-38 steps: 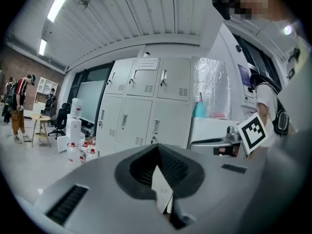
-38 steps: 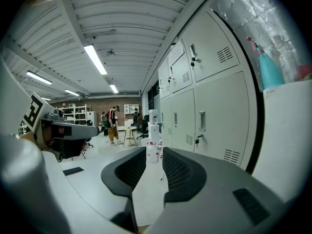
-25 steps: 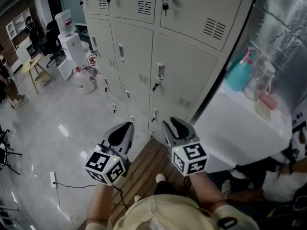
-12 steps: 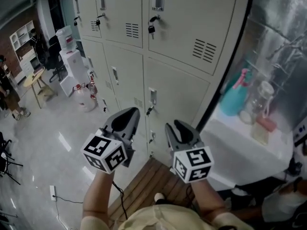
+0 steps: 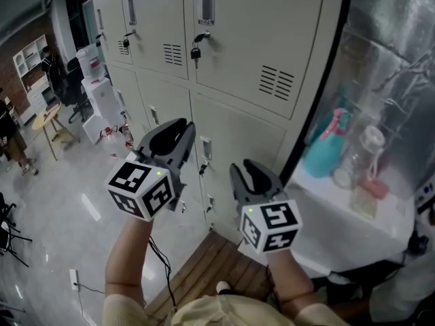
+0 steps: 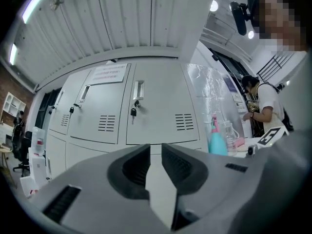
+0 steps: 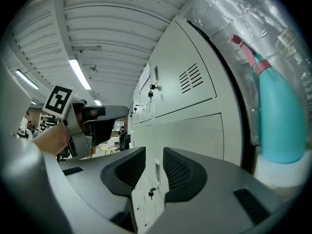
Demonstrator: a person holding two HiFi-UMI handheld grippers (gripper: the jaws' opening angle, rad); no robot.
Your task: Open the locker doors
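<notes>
A bank of cream locker doors (image 5: 238, 39) stands shut ahead, each with a recessed handle (image 5: 205, 2) and a hanging key (image 5: 196, 51). My left gripper (image 5: 171, 133) is raised in front of the middle row, apart from the doors. Its jaws have just been opening and nothing is between them. In the left gripper view the gripper (image 6: 156, 147) points at a door (image 6: 161, 106) with its key (image 6: 133, 112). My right gripper (image 5: 248, 175) hangs lower, to the right. It (image 7: 154, 152) stands slightly open and empty, facing a lower door latch (image 7: 157, 170).
A white table (image 5: 340, 236) right of the lockers carries a teal spray bottle (image 5: 326, 148) and a clear jar (image 5: 357, 158). Foil sheeting (image 5: 394, 66) hangs behind it. Wooden slats (image 5: 204, 270) lie underfoot. A water dispenser (image 5: 92, 73) and people stand far left.
Both grippers have risen in front of the lockers, the left one further. The top row of doors has come into view. The left jaws show a small gap now.
</notes>
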